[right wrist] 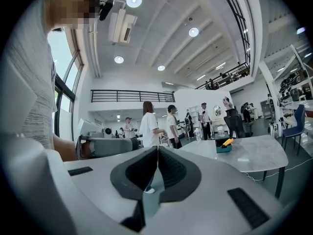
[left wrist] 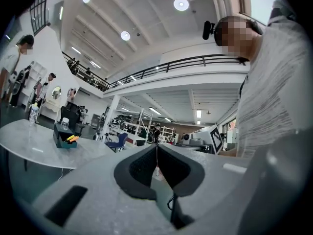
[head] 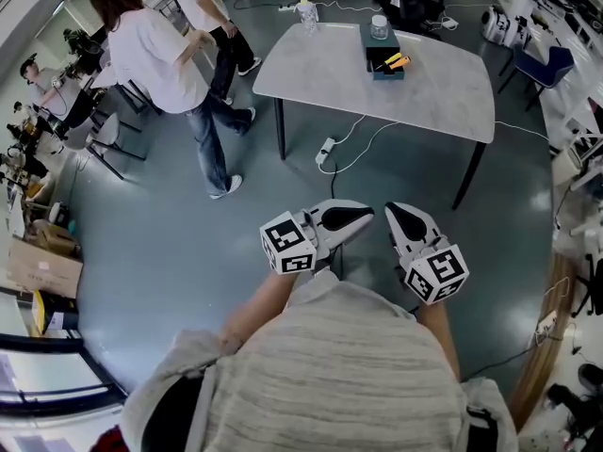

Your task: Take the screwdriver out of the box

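Grey table point(head: 433, 92) stands across the floor, and on it sits a dark teal box point(head: 384, 67) with the orange-and-yellow screwdriver point(head: 397, 61) lying in it. The left gripper point(head: 350, 220) and right gripper point(head: 403, 222) both have their claws pressed together on nothing. They hang side by side, well apart from the table.

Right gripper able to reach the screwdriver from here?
Probably not: right gripper sits shut by the person's chest, well short of the table; screwdriver lies in the box there. Nothing blocks the way.
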{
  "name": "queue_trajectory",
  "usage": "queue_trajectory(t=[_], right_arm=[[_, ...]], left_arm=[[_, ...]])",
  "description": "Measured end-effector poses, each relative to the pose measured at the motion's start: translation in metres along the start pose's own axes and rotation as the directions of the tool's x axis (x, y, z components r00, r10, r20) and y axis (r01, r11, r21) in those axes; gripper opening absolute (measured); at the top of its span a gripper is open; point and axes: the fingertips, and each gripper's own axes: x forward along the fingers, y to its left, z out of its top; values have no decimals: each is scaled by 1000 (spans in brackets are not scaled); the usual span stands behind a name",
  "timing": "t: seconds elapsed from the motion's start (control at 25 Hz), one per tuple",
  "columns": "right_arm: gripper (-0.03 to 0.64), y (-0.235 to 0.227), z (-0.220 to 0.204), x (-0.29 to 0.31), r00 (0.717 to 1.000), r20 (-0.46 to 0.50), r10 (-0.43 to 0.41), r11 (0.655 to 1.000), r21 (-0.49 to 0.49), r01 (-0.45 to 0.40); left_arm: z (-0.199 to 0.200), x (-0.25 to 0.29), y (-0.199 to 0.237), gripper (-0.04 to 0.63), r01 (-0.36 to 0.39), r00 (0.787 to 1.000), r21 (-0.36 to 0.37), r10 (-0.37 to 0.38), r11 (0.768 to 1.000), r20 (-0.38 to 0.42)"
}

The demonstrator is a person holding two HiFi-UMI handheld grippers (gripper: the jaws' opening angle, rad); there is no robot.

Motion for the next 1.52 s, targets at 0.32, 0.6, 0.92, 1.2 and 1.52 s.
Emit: queue_trajectory(t=[0.32, 0.6, 0.92, 1.2, 1.52], right_arm=[[12, -20, -7, 57, 999, -41, -5, 1000, 26, 6], [12, -43, 5, 136, 999, -44, -5, 1000, 25, 7], [12, -60, 18, 217, 999, -22, -41, 999, 22, 41], [12, -78, 13, 244, 996, -82, -38, 999, -24, 36], [12, -138, 12, 283, 990, -140, 6, 995, -96, -19]], left_arm=[[2, -8, 62, 15, 21, 1000, -31, -22, 999, -7], [23, -27, 152, 15, 18, 1000, -45, -18, 999, 19], [47, -49, 238, 15, 69, 997, -51, -68, 996, 24], [44, -40, 281, 15, 97, 995, -85, -95, 992, 30], [40, -5, 343, 15, 74, 997, -95, -73, 993, 17]])
